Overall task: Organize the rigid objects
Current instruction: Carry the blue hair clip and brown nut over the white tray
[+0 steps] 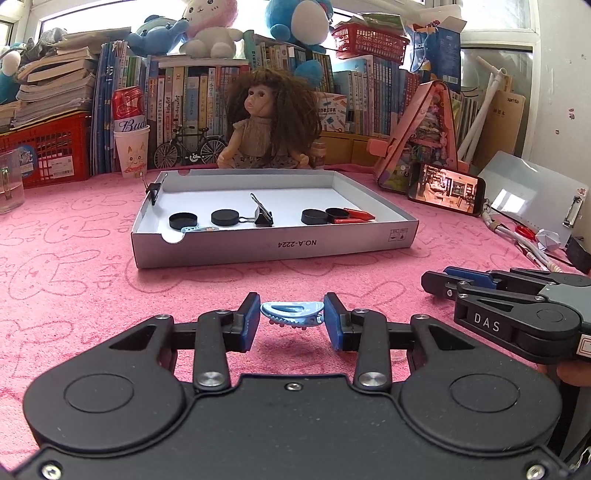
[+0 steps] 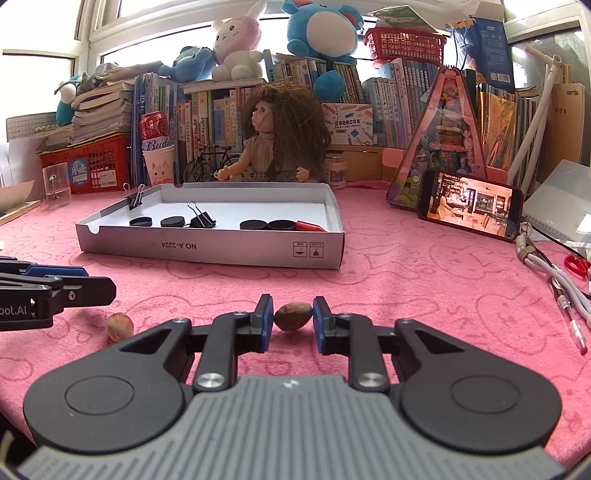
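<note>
Pink-clothed tabletop (image 2: 406, 280): left claw (image 1: 291, 320) grips a blue hair clip (image 1: 291, 313), right claw (image 2: 293, 317) is clenched on a brown stone (image 2: 293, 316), both near; pick-up judged complete, next carry to the far white tray (image 2: 221, 247).

I'm working at home, in what looks like a child's study corner: behind the doll (image 1: 271, 122) stands a row of schoolbooks (image 1: 192, 99), plush toys (image 1: 210, 29) sit above her, and a pink bunny-print cloth (image 1: 74, 266) spreads before her.
</note>
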